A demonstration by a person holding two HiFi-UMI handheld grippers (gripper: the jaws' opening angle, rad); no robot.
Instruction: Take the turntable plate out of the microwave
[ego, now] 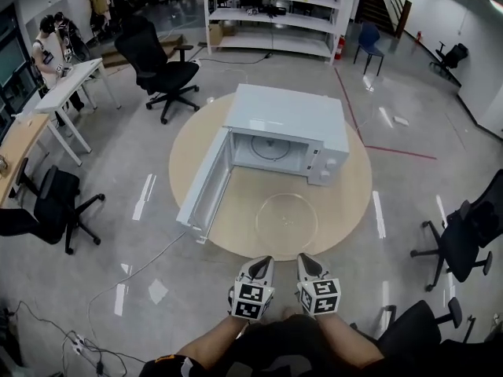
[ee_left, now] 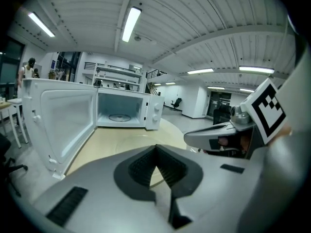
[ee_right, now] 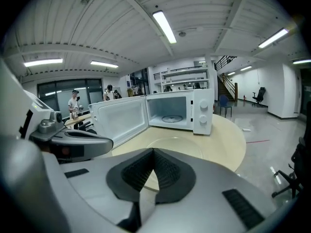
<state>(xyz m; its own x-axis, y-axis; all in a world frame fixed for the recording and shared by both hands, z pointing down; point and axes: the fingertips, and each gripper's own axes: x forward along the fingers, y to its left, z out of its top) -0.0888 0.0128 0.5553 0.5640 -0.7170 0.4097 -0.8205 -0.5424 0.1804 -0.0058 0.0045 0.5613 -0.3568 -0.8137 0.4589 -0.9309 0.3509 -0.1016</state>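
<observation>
The white microwave [ego: 287, 120] stands on a round wooden table [ego: 346, 203] with its door [ego: 206, 187] swung wide to the left. The clear glass turntable plate [ego: 286, 217] lies flat on the table in front of the oven, apart from both grippers. It shows faintly in the left gripper view [ee_left: 141, 140] and the right gripper view [ee_right: 175, 141]. Only a roller ring [ee_left: 119, 116] sits inside the cavity. My left gripper [ego: 263, 261] and right gripper [ego: 306, 259] hang side by side off the table's near edge, both shut and empty.
Black office chairs stand around: one behind the table [ego: 161, 65], one at the left [ego: 55, 203], two at the right [ego: 464, 234]. White desks [ego: 67, 85] with people are at the far left. A shelf unit [ego: 275, 10] is at the back. A cable [ego: 134, 269] runs across the floor.
</observation>
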